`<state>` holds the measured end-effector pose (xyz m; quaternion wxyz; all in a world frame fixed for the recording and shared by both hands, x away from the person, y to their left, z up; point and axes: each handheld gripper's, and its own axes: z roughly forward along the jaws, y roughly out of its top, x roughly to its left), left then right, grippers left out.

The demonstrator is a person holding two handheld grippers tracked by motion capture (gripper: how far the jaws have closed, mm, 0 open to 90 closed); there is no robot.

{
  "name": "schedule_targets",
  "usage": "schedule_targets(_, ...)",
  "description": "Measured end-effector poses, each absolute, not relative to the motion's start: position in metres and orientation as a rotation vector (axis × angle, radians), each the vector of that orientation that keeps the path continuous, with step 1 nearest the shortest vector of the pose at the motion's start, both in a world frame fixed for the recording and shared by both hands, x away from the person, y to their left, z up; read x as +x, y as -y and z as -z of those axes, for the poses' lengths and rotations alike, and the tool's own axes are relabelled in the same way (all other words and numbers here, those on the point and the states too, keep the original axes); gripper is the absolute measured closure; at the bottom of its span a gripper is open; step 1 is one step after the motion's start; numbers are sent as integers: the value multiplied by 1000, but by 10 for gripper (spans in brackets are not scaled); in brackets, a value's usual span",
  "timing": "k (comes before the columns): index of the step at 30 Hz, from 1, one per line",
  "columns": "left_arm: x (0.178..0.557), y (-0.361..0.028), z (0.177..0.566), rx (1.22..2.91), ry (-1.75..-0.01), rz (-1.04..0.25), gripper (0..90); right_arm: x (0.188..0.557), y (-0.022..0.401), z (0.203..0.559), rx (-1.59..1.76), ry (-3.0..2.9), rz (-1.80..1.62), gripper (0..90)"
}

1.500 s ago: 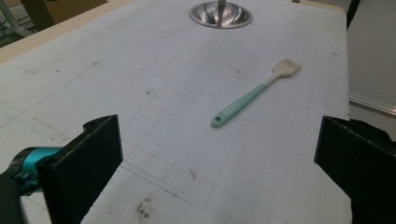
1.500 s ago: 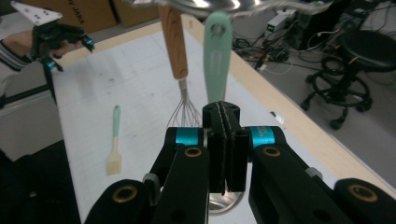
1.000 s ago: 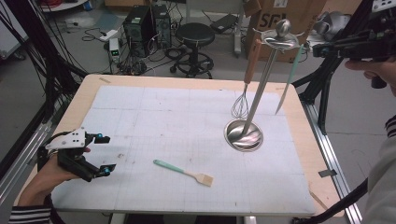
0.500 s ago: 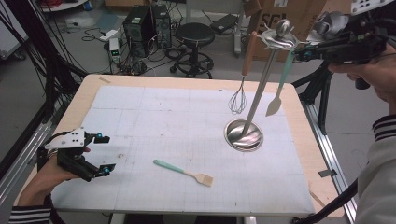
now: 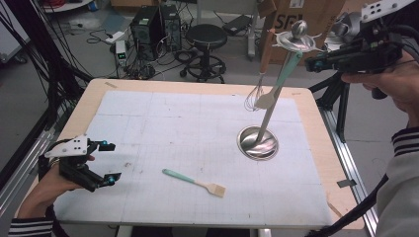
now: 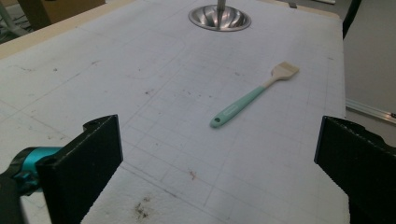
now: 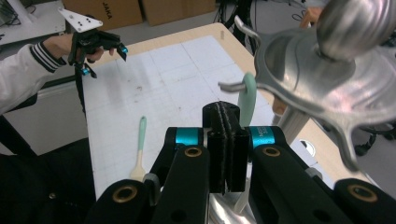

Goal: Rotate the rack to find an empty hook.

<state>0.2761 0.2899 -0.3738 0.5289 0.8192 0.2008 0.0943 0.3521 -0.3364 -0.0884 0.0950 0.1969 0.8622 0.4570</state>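
- the right gripper (image 5: pixel 312 64) is up in the air beyond the table's far right corner, jaws clenched together with nothing between them, just beside the top disc of the steel utensil stand (image 5: pixel 294 40).
- a mint-handled spatula (image 5: pixel 277 83) hangs from a hook of that stand; a whisk (image 5: pixel 257 89) hangs beside it.
- the left gripper (image 5: pixel 101 163) is low over the near left edge of the table (image 5: pixel 316 123), jaws spread wide and empty.
- a mint-handled brush (image 5: pixel 195 181) lies flat on the white gridded mat (image 5: pixel 163 123), near the front middle, well apart from both grippers; the mat around it is open.
- the stand's round base (image 5: pixel 257 144) sits right of centre.
- behind the table are a stool (image 5: pixel 207 37), cables and cardboard boxes (image 5: pixel 281 19).
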Motion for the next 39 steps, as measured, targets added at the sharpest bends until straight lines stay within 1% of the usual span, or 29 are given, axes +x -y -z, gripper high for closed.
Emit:
schedule_targets(10,276,-290,374,1961,-483,-225,16,346,366,96,661,-2552,-1349,890)
schedule_targets(21,277,-288,375,1972,-487,-224,17,355,392,92,733,-2498,-1352,890)
schedule_targets(34,276,-287,375,1976,-490,-227,17,371,395,86,767,-2465,-1323,890)
schedule_targets(39,277,-287,375,1979,-489,-228,17,375,387,84,750,-2459,-1322,890)
